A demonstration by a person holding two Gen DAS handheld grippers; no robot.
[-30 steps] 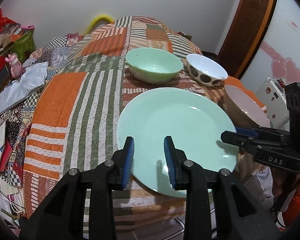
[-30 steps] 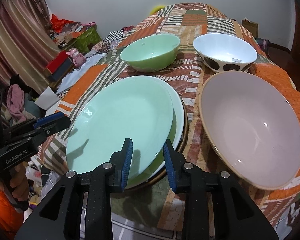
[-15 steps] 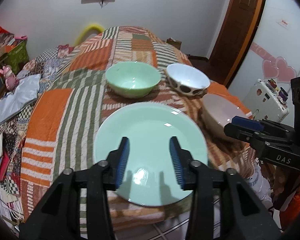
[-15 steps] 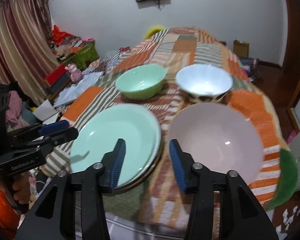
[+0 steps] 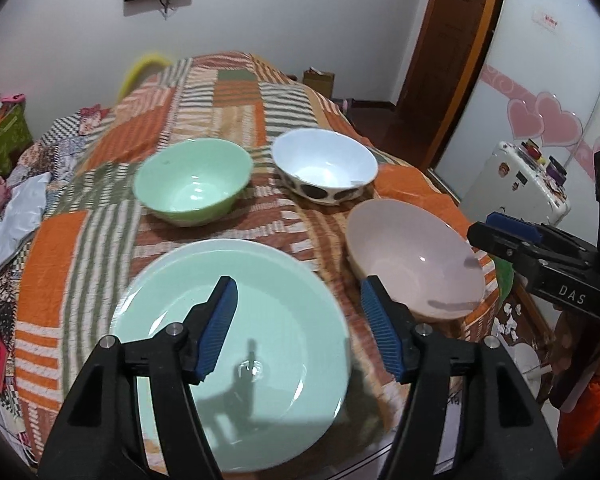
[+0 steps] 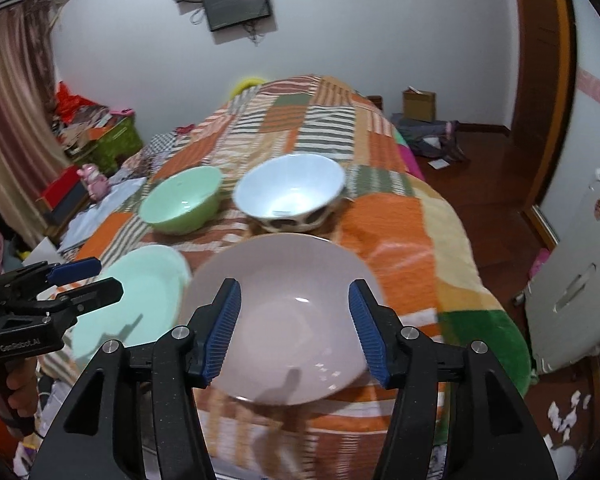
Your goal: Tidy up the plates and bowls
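A mint green plate lies at the near edge of the patchwork cloth; it also shows in the right wrist view. My left gripper is open and empty above it. A pale pink bowl sits to its right, also seen in the left wrist view. My right gripper is open and empty above the pink bowl. Behind stand a green bowl and a white bowl with dark spots; the right wrist view shows the green bowl and the white bowl too.
The patchwork cloth covers the long surface running back toward the wall. A white appliance stands at the right by a wooden door. Clutter and a pink toy lie on the left.
Both grippers have pulled back and risen from the dishes, and both have opened wider. The right gripper now faces the pink bowl instead of the plate.
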